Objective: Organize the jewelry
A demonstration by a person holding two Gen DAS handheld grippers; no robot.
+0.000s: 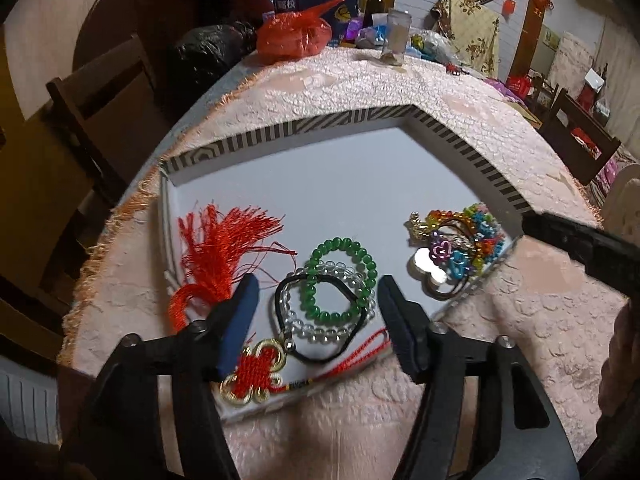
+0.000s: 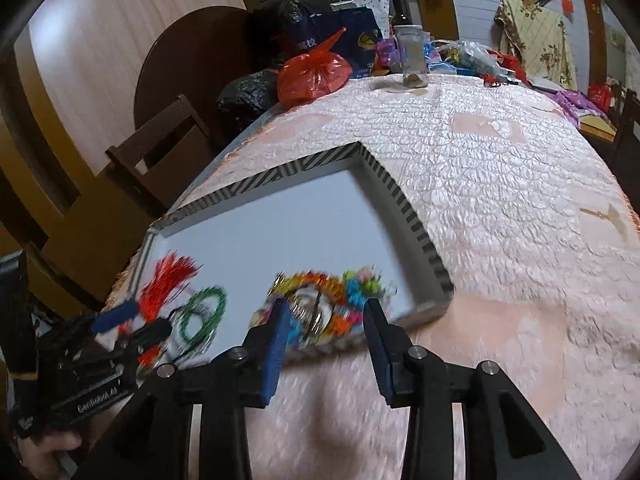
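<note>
**Jewelry gathered along the near edge of the striped tray**

The green bead bracelet (image 1: 342,280) lies near the middle of the tray's near edge, overlapping a clear bead bracelet (image 1: 332,320) and a black hair tie (image 1: 320,320). Toward the near left corner sits a red Chinese knot charm (image 1: 252,376) with gold loops; its red tassel (image 1: 224,248) fans out toward the left edge. At the near right corner a heap of multicoloured bead jewelry (image 1: 456,244) rests against the rim. All of it lies on the white floor of a shallow tray with a black-and-white striped rim (image 1: 280,134), set on a pink textured tablecloth (image 1: 400,80).

The left gripper (image 1: 320,320) reaches in low over the near edge, its blue-padded fingers spread wide on either side of the bracelet stack and holding nothing. The right gripper (image 2: 326,328) is angled over the near right corner, fingers likewise parted and empty, framing the multicoloured heap; that view is motion-blurred there.

At the table's far edge stand a red plastic bag (image 1: 292,36) and a glass jar (image 1: 396,36). A dark wooden chair (image 1: 104,112) stands to the left.
</note>
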